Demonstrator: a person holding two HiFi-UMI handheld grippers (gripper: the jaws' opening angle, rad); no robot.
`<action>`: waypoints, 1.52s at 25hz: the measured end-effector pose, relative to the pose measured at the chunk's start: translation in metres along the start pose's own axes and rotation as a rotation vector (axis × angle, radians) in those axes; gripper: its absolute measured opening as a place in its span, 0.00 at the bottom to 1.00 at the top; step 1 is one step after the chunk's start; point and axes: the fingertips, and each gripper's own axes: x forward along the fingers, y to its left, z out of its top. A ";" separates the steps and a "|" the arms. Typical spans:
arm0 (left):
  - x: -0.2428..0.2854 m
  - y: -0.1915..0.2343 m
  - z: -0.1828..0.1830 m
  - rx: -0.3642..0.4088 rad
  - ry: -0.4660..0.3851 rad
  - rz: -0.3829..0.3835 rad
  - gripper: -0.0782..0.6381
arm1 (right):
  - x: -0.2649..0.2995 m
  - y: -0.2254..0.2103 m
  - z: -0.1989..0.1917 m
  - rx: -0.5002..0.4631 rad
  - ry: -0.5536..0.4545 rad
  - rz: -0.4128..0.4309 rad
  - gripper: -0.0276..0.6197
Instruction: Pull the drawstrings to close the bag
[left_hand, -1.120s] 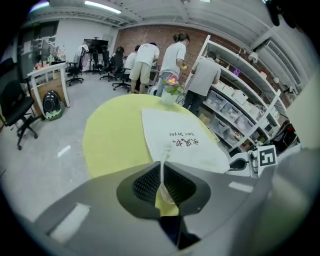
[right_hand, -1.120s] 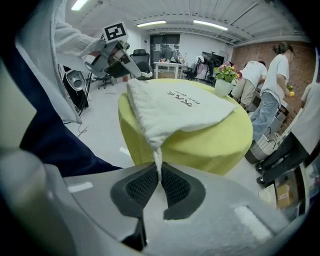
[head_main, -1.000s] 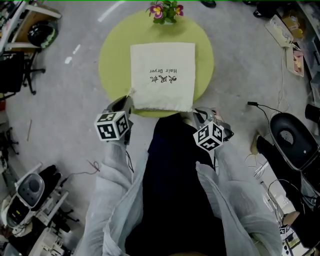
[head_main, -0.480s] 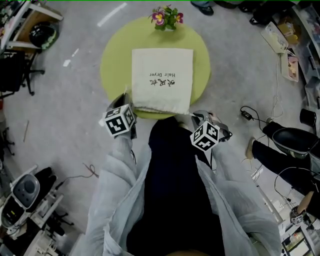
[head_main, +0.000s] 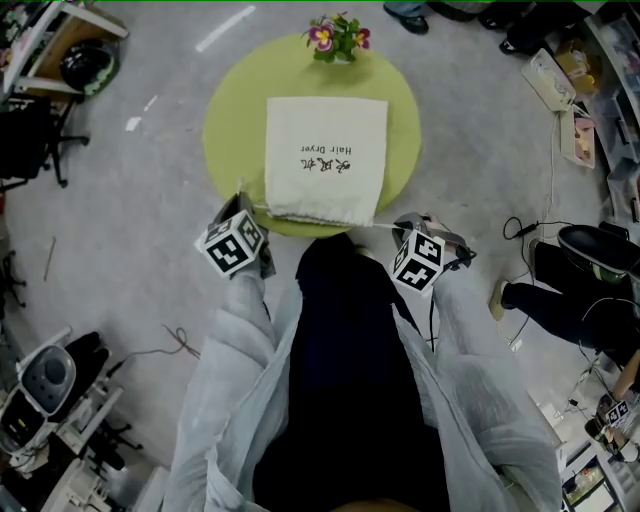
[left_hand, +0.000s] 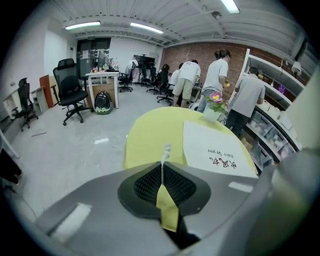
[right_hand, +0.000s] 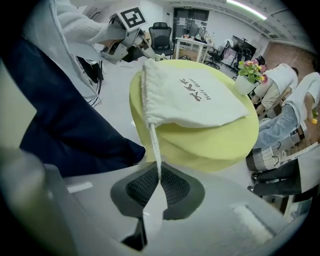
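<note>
My left claw (left_hand: 161, 186) and right claw (right_hand: 159, 189) each pinch a drawstring (right_hand: 154, 137), yet the hair-dryer bag (head_main: 325, 155) looks barely cinched, so most pulling remains.

The bag (head_main: 325, 155) lies on the table (head_main: 236, 130), the flowers (head_main: 335, 34) behind it at the far edge.

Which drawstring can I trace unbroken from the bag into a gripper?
The right drawstring: it runs from the corner of the bag into the shut right gripper. The left drawstring shows only a short stub above the left gripper.
</note>
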 end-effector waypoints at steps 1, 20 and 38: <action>0.000 0.003 -0.002 -0.006 0.001 0.002 0.15 | -0.001 -0.001 -0.001 -0.009 0.006 -0.004 0.07; -0.003 0.034 0.003 -0.116 0.000 0.043 0.15 | -0.015 -0.012 -0.020 -0.088 0.059 -0.013 0.06; 0.003 0.062 0.018 -0.312 -0.044 0.062 0.15 | -0.030 -0.018 -0.047 -0.077 0.099 -0.033 0.06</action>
